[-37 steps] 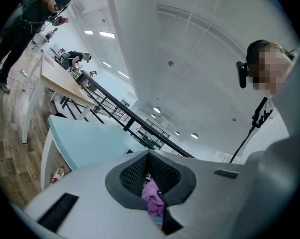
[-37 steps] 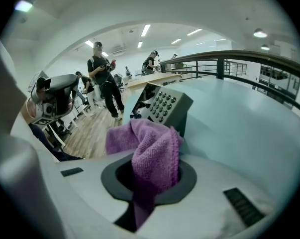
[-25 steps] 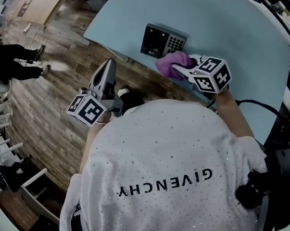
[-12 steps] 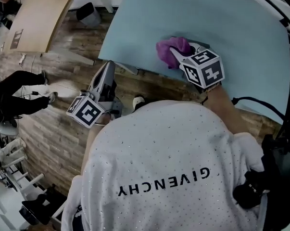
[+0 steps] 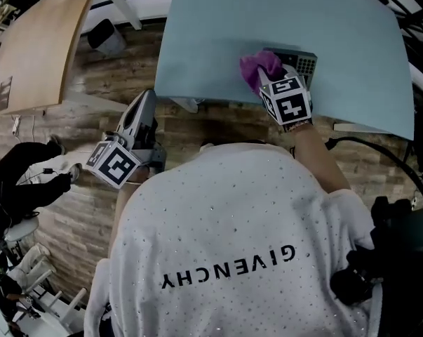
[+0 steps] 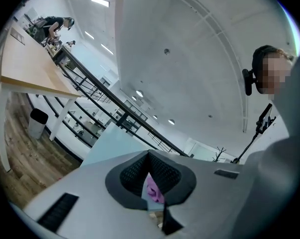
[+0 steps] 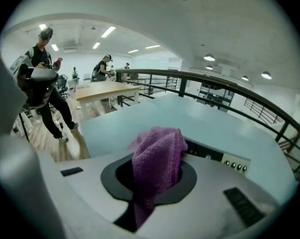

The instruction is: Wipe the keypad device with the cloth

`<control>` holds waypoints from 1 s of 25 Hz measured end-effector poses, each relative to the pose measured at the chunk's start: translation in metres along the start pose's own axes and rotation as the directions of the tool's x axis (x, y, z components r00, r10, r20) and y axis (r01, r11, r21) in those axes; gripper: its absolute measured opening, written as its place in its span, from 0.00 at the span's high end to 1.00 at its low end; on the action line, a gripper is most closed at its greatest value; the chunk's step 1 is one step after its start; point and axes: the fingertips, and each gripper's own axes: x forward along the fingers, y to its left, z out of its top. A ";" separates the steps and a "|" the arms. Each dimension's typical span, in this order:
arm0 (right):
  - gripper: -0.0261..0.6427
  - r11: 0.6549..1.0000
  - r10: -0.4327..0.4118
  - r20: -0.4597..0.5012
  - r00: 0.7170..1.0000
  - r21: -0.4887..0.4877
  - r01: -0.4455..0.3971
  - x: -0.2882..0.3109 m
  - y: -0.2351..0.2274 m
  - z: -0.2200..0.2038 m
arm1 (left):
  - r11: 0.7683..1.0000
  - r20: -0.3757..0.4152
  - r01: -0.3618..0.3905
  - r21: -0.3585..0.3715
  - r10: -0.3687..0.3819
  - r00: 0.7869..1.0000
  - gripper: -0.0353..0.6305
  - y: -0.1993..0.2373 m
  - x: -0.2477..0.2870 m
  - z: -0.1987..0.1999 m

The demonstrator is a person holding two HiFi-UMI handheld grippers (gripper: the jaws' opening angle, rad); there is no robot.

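The keypad device (image 5: pixel 299 61) lies near the front edge of the light blue table (image 5: pixel 218 27); only its keypad end shows. A purple cloth (image 5: pixel 259 67) covers its left part, with my right gripper (image 5: pixel 269 78) shut on the cloth and pressing it there. In the right gripper view the cloth (image 7: pixel 157 160) bunches up between the jaws of the right gripper (image 7: pixel 152 185), and the device (image 7: pixel 218 157) with its small buttons lies just behind. My left gripper (image 5: pixel 144 102) hangs off the table over the wooden floor, jaws together and empty. In its own view the left gripper (image 6: pixel 152 197) shows only a thin slit.
A wooden desk (image 5: pixel 36 41) stands at the left, with a bin (image 5: pixel 104 38) beside it. A person's legs (image 5: pixel 22 181) show on the plank floor at far left. A black cable (image 5: pixel 365 149) runs from my right arm. In the right gripper view people (image 7: pixel 40 78) stand by a wooden table (image 7: pixel 106 89).
My right gripper has carried the cloth from the device's front edge up onto the device. The head view has shifted. The left gripper stays at my side, off the table.
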 end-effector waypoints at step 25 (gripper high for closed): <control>0.90 0.974 -0.104 0.159 0.982 0.214 0.069 -0.049 -0.025 0.104 | 1.000 -0.006 -0.001 -0.021 0.001 1.000 0.94 0.077 -0.039 0.026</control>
